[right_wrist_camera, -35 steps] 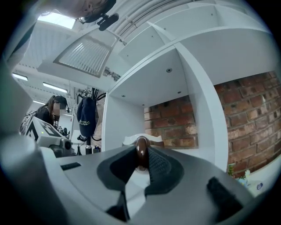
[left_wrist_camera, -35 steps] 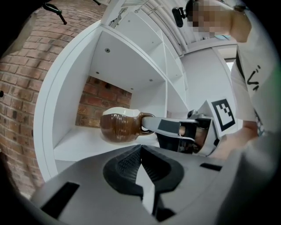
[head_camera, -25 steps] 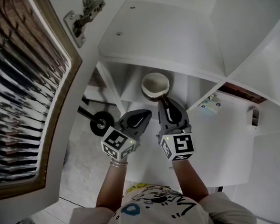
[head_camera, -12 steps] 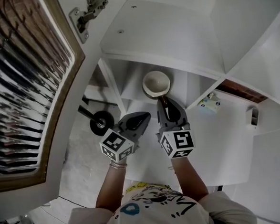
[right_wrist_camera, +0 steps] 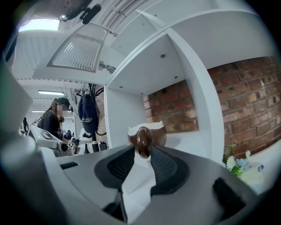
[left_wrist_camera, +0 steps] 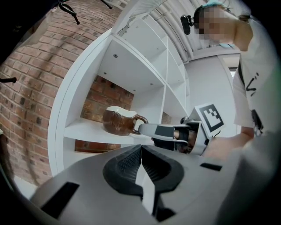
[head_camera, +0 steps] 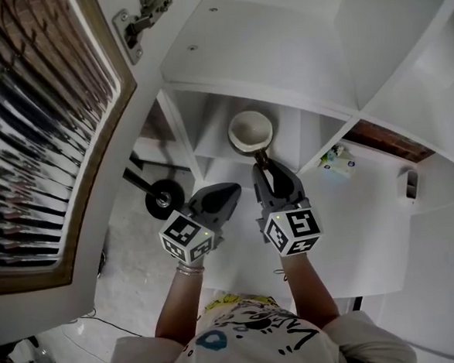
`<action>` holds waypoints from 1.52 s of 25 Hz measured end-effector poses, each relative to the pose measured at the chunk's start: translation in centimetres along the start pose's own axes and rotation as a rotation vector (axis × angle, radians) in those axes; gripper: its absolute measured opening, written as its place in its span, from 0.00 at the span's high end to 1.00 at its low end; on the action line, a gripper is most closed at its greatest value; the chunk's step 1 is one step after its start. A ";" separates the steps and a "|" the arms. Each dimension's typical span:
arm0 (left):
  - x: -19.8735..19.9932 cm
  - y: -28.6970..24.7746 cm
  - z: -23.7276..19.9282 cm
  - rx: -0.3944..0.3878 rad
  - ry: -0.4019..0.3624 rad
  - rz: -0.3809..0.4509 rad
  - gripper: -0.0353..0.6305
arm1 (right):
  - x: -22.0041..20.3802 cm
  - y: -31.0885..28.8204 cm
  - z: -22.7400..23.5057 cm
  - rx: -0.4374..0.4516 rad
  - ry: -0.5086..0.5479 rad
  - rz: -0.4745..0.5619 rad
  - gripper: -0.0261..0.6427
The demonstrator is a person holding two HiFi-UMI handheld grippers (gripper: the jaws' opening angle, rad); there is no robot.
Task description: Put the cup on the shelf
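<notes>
White open shelf unit: fills the head view as it did a second ago; brick wall behind its compartments.
Brown-framed ribbed-glass cabinet door: swung open at the left, a touch further toward the view's edge than a second ago.
Right gripper: reaching into the compartment as before, marker cube shifted slightly rightward; jaws only narrowly apart, closed on the cup's handle, which sits between the pads in the right gripper view.
Left gripper: just beside the right one, outside the compartment, barely moved; jaws pressed together with nothing between them.
Brown glazed cup with cream rim: in the same spot as half a second ago, standing on the compartment's white shelf board; upright, long axis vertical, mouth up; handle pointing out of the compartment toward the person, to the right in the left gripper view.
</notes>
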State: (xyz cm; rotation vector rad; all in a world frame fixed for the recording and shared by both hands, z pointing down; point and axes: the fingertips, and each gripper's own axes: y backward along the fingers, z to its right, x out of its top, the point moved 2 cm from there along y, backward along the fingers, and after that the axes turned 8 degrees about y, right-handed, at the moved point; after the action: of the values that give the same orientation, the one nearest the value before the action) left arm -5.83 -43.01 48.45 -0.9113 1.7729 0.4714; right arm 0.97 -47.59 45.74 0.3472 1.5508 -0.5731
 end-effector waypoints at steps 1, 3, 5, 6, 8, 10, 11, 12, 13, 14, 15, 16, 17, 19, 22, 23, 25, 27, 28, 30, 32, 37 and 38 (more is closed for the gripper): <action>-0.1 0.0 0.1 -0.002 0.001 -0.001 0.92 | 0.0 0.5 -0.1 -0.005 0.002 0.001 0.81; -0.2 0.2 0.4 -0.006 0.003 -0.001 0.92 | -0.1 1.4 -0.3 -0.016 0.005 0.002 0.81; -0.4 0.4 0.8 -0.012 0.005 0.000 0.92 | -0.4 2.4 -0.6 -0.014 0.004 0.001 0.81; -0.6 0.5 1.1 -0.016 0.006 0.000 0.92 | -0.5 2.9 -0.7 -0.009 0.005 0.003 0.81; -0.9 0.7 1.7 -0.026 0.008 -0.003 0.92 | -0.7 3.9 -1.2 0.003 0.012 0.010 0.81; -1.3 1.0 2.4 -0.041 0.011 -0.010 0.92 | -1.0 4.9 -1.7 0.013 0.019 0.011 0.81; -1.5 1.2 2.8 -0.048 0.013 -0.015 0.92 | -1.3 5.4 -1.9 0.017 0.019 0.007 0.81; -1.6 1.4 3.2 -0.053 0.014 -0.020 0.92 | -1.6 5.9 -2.2 0.020 0.017 0.001 0.81; -1.8 1.6 3.7 -0.057 0.017 -0.024 0.92 | -1.8 6.4 -2.4 0.024 0.014 -0.006 0.81; -2.0 1.9 4.1 -0.060 0.019 -0.026 0.92 | -2.0 6.8 -2.6 0.029 0.009 -0.011 0.81; -2.2 2.1 4.4 -0.063 0.022 -0.028 0.92 | -2.2 7.2 -2.9 0.035 0.005 -0.014 0.81; -2.4 2.3 4.8 -0.065 0.025 -0.030 0.92 | -2.3 7.6 -3.1 0.042 0.000 -0.018 0.81; -2.6 2.6 5.2 -0.066 0.028 -0.032 0.92 | -2.4 8.0 -3.3 0.049 -0.004 -0.022 0.81; -3.1 2.9 6.0 -0.071 0.032 -0.038 0.92 | -2.7 8.8 -3.6 0.062 -0.012 -0.032 0.81; -3.7 3.2 7.4 -0.081 0.032 -0.051 0.92 | -3.0 10.2 -3.8 0.075 -0.023 -0.047 0.81; -3.9 3.3 7.8 -0.085 0.031 -0.055 0.92 | -3.2 10.7 -3.8 0.078 -0.024 -0.054 0.81; -4.2 3.4 8.7 -0.091 0.026 -0.062 0.92 | -3.5 11.6 -3.7 0.082 -0.021 -0.064 0.81; -4.6 3.5 9.5 -0.096 0.016 -0.072 0.92 | -3.8 12.6 -3.5 0.090 -0.021 -0.069 0.81; -4.8 3.5 9.9 -0.098 0.011 -0.079 0.92 | -4.0 13.0 -3.3 0.095 -0.023 -0.072 0.81; -5.3 3.3 10.6 -0.103 0.002 -0.091 0.92 | -4.5 14.0 -2.8 0.101 -0.028 -0.084 0.82; -5.8 3.2 11.5 -0.108 -0.001 -0.101 0.92 | -5.1 14.9 -2.4 0.107 -0.037 -0.107 0.83; -6.6 3.5 13.5 -0.120 -0.014 -0.115 0.92 | -5.8 16.9 -1.8 0.140 -0.046 -0.134 0.86; -6.8 3.5 13.8 -0.121 -0.022 -0.117 0.92 | -5.8 17.3 -1.7 0.148 -0.043 -0.132 0.86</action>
State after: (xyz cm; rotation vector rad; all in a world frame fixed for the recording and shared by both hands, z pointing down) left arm 1.21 -28.89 49.04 -1.0841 1.6750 0.5149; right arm 9.45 -31.72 48.98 0.3439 1.5016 -0.7967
